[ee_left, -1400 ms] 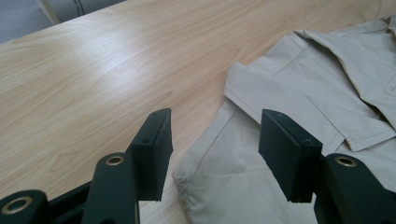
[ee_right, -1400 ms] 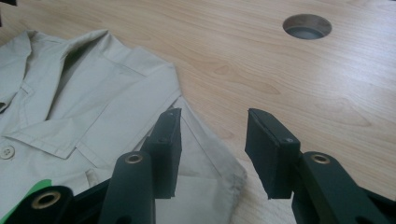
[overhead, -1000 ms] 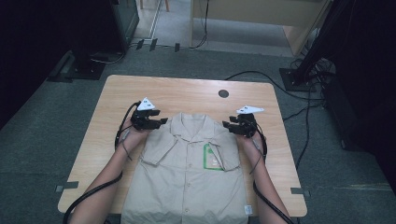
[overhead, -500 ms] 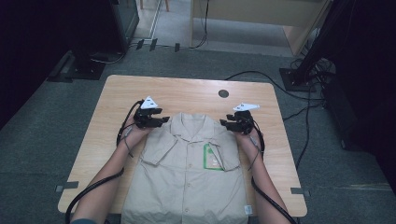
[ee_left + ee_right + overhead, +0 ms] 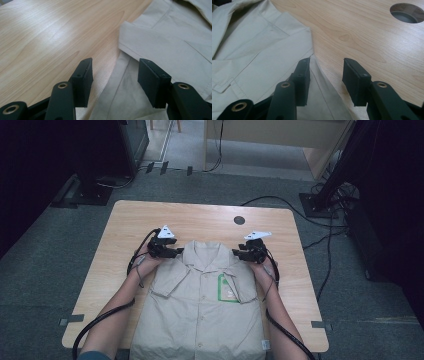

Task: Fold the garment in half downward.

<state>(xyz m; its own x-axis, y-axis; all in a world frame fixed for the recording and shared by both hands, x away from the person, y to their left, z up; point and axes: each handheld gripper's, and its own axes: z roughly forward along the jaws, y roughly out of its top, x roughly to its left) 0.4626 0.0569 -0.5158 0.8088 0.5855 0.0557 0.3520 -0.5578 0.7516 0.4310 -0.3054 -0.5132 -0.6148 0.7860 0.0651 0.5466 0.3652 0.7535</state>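
flanking the shirt [image 5: 200,315] shoulders, left gripper [image 5: 176,252] and right gripper [image 5: 237,254], jaws parted

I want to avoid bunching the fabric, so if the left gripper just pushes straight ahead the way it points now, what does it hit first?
Probably the folded shoulder edge of the shirt: the open left gripper straddles the fabric's edge, with the fold just ahead on the table. Depth is hard to judge.

Bare surface [image 5: 130,240] lies open left, right and beyond the folded shirt [image 5: 200,320]. Sole obstacles: the shirt's raised shoulder edges and a round cable hole [image 5: 239,220] behind the right gripper [image 5: 239,254].
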